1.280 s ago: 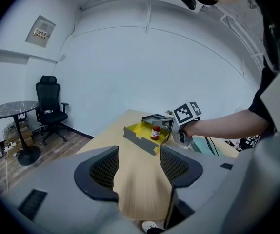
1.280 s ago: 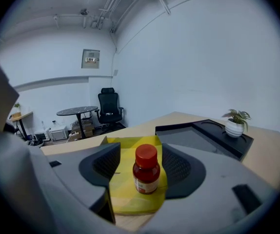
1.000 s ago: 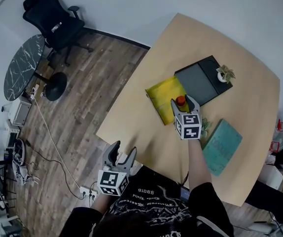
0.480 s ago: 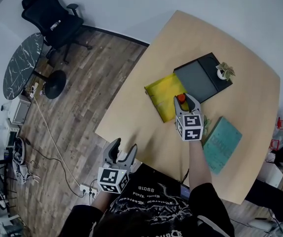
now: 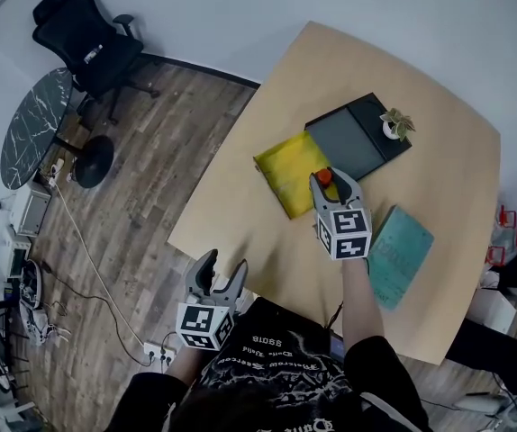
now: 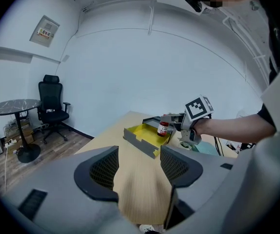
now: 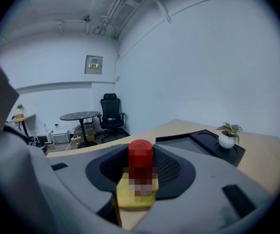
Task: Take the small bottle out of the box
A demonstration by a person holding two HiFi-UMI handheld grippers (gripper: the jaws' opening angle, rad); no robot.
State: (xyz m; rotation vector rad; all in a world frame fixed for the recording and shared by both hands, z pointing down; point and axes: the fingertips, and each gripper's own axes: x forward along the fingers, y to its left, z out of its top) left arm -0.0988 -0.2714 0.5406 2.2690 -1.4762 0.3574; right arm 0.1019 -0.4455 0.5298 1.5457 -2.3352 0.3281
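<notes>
A small bottle [image 5: 329,176] with a red cap and a white label stands upright between the jaws of my right gripper [image 5: 332,181], which is shut on it. It sits at the near right corner of the open yellow box [image 5: 287,171] on the wooden table. From the left gripper view the bottle [image 6: 163,128] shows at the box's [image 6: 142,135] rim, held by the right gripper [image 6: 171,124]. The right gripper view has the bottle [image 7: 140,162] filling the gap between both pads. My left gripper [image 5: 220,277] hangs open and holds nothing, off the table's near edge over the floor.
A black tray [image 5: 353,138] with a small potted plant [image 5: 391,124] lies behind the box. A teal book [image 5: 401,255] lies to the right of my right hand. An office chair [image 5: 83,43] and a round marble table [image 5: 33,124] stand on the wooden floor at left.
The right gripper's jaws have narrowed from wide apart onto the bottle and stayed there. The left gripper has hardly moved.
</notes>
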